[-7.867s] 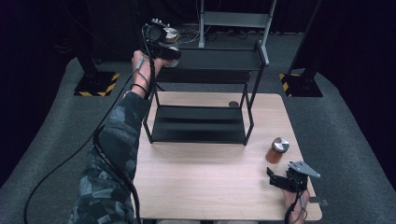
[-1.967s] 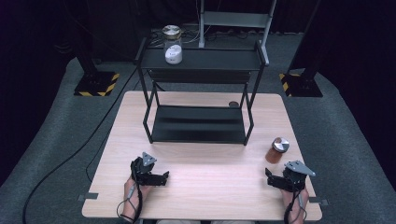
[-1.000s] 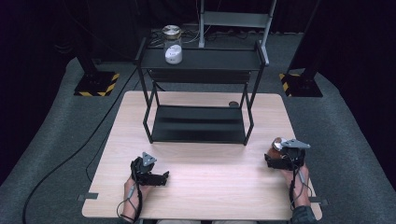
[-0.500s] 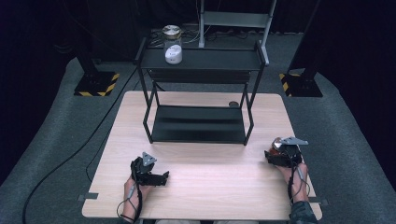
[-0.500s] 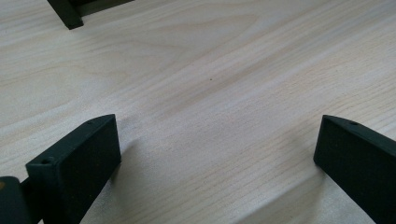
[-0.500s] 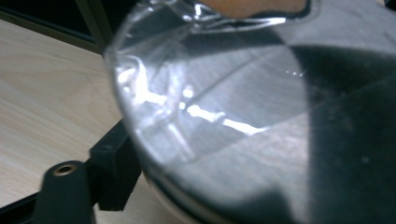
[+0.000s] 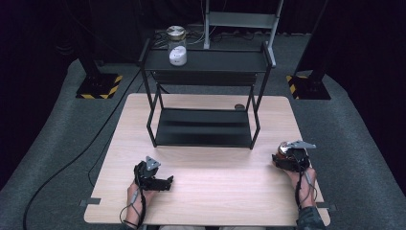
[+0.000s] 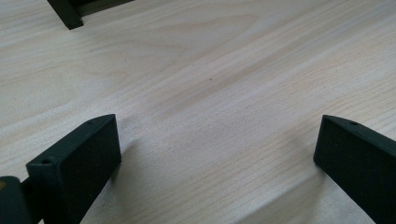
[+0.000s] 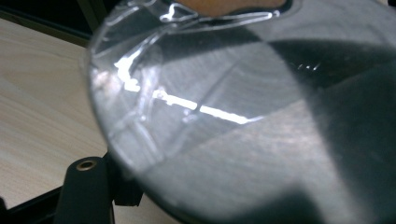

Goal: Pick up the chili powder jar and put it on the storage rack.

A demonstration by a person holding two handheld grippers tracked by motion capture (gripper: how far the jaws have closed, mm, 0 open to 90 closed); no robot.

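A small glass jar [image 7: 283, 149] with a metal lid stands near the table's right edge. My right gripper [image 7: 286, 154] is around it, held by a hand that comes in from the bottom. In the right gripper view the jar's glass wall [image 9: 257, 116] sits deep between the jaws and touches the left finger [image 9: 86, 186]; the other finger is hidden behind it. My left gripper [image 7: 165, 183] rests on the wooden table [image 7: 215, 191] near its front left. Its jaws stand wide apart over bare wood, and the left gripper [image 8: 219, 158] holds nothing.
A black two-level rack [image 7: 206, 62] stands at the back of the table. On its top shelf is a glass jar with a metal lid [image 7: 177, 45] and something white inside. A small dark round object [image 7: 239, 107] lies behind the rack's lower shelf.
My right gripper moved forward to the small jar about a second ago and has stayed around it. The left gripper has not moved.
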